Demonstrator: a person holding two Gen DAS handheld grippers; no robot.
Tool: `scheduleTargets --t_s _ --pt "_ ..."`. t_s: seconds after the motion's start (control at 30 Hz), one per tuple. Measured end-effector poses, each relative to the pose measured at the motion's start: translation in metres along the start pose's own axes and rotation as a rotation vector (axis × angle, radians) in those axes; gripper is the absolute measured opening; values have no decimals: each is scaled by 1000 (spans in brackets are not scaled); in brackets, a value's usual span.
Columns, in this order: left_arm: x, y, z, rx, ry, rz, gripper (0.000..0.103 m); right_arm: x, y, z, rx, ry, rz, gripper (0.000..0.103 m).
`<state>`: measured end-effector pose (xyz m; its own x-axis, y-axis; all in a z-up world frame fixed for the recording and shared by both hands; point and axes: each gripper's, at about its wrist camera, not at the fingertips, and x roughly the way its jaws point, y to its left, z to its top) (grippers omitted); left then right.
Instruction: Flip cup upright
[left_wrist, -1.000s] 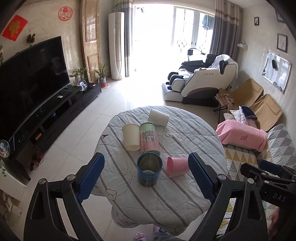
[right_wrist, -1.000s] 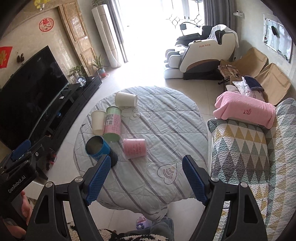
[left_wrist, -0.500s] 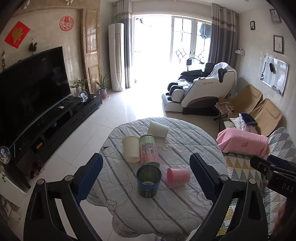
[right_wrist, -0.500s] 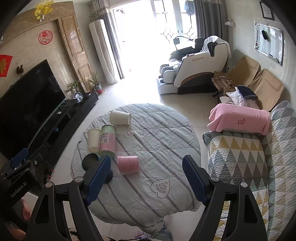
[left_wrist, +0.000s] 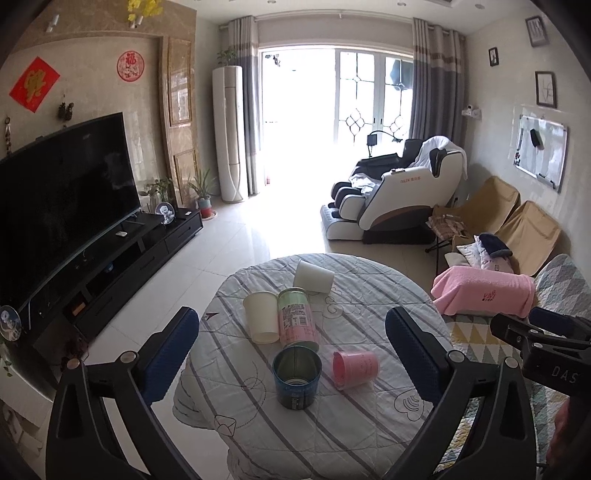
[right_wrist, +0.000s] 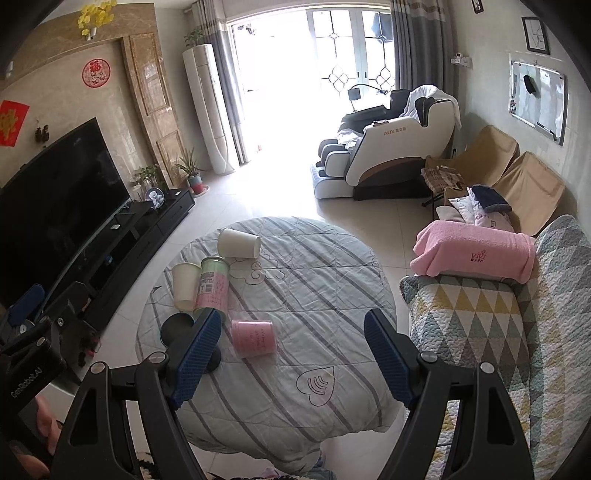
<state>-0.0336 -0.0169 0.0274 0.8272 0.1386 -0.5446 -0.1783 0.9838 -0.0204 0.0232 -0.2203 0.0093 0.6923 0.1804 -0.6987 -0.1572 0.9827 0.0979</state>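
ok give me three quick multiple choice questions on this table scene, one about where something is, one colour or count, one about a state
1. Where is the blue tin relative to the pink cup, seen from the left wrist view?
A. to its left
B. to its right
C. stacked on top of it

2. How many white cups are on the table?
A. one
B. two
C. four

3. How does the pink cup sit?
A. upright, mouth up
B. on its side
C. held between jaws

Answers:
1. A: the tin stands just left of the pink cup, a small gap between them.
2. B: one white cup sits beside the green and pink can, the other white cup lies tipped farther back.
3. B: its round end faces sideways and its wall rests on the cloth; the left gripper and the right gripper are both open, away from it.
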Motion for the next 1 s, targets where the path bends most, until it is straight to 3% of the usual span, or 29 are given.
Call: scheduleTargets --t_s 1.0 --pt "0 8 -2 -5 2 -3 102 -5 10 -3 -15 13 -19 81"
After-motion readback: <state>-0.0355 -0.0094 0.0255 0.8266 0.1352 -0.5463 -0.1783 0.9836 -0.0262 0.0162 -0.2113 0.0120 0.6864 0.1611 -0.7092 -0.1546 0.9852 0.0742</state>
